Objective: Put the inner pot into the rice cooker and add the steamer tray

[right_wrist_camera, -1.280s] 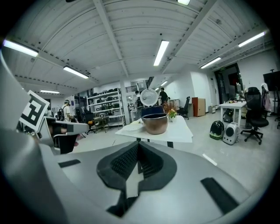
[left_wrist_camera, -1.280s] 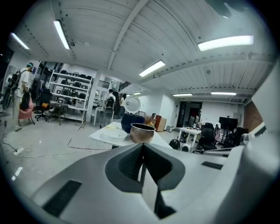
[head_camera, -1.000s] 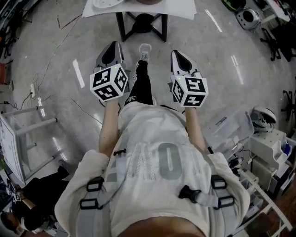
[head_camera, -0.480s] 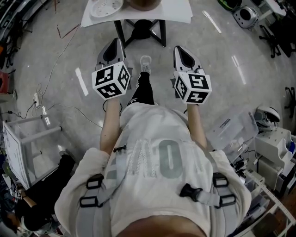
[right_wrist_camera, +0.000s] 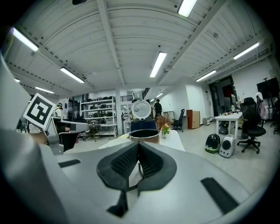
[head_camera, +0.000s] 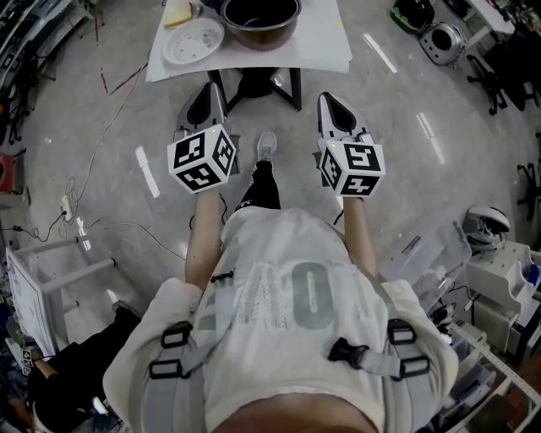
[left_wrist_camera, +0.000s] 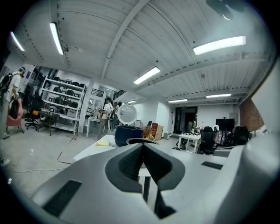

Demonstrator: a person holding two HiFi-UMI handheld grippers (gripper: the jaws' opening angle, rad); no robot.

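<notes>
The big change over the last second is that the person walks up to the surface, and it slides a lot further into the head view. A moment ago only its near edge and part of a white disc showed at the top of frame. Now the whole inner pot is in view, sitting on the surface toward the far side. The steamer tray (pretty sure that's the white disc with the holes) lies just beside it on the left, with a yellowish thing behind the tray.

Both tools are empty. The left tool has its jaws pressed together with nothing between them, and the right tool is the same, closed on air. They're held out in front of the body side by side, tips just short of the near edge of the surface.

The rice cooker only shows in the gripper views. It's dark blue with its lid flipped up, standing behind the pot. The pot is still outside it, and the tray hasn't been touched either.

So this reads as the approach, with no step of the task done yet. My guess is the jaws have to spread before anything can grab the pot rim, and the pot goes in first, then the tray.
</notes>
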